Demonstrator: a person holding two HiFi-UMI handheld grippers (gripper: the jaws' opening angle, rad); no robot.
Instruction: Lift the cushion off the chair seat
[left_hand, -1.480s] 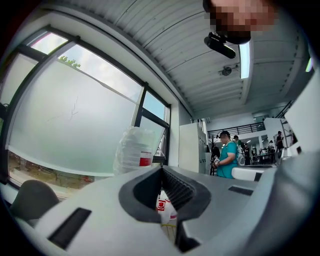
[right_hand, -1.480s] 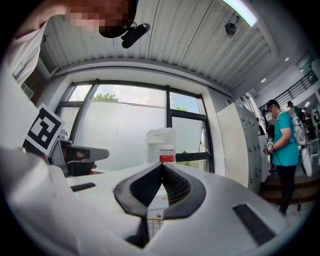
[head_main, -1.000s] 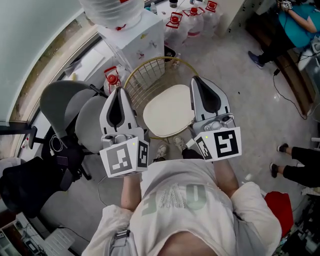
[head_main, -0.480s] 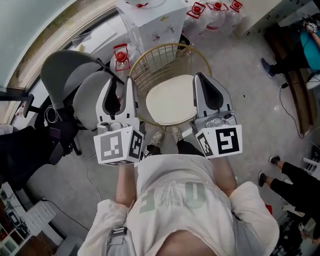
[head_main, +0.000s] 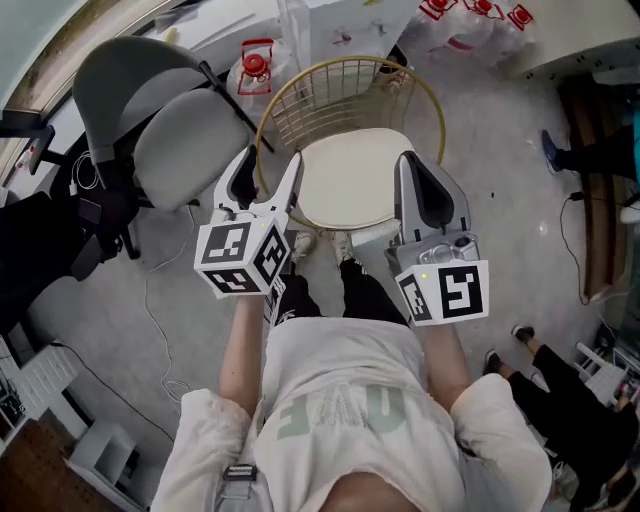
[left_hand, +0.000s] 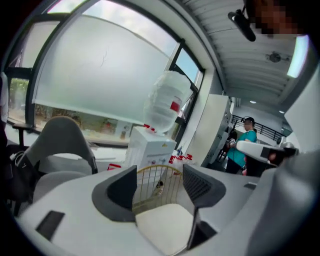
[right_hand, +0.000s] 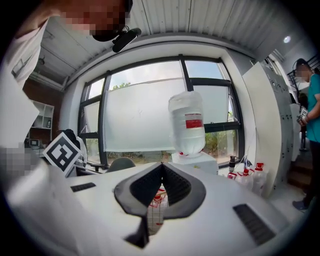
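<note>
A round cream cushion (head_main: 352, 180) lies on the seat of a gold wire chair (head_main: 340, 85). My left gripper (head_main: 270, 160) hangs by the cushion's left edge. Its jaws are opening and hold nothing. In the left gripper view the left gripper (left_hand: 159, 172) frames the cushion (left_hand: 162, 227) and the wire chair back (left_hand: 155, 182), both lying further off. My right gripper (head_main: 412, 160) is beside the cushion's right edge, above it. Seen in its own view, the right gripper (right_hand: 161, 165) is shut, tips together and empty.
A grey office chair (head_main: 160, 120) stands left of the wire chair, with cables on the floor below it. A water dispenser (left_hand: 150, 147) with a big bottle (left_hand: 167, 102) stands behind, with red-capped jugs (head_main: 255, 65) around. A person in teal (left_hand: 242, 145) stands at the right.
Both grippers have come down toward the chair and now flank the cushion. The left jaws have gone from shut to wide apart. The right jaws stay shut.
</note>
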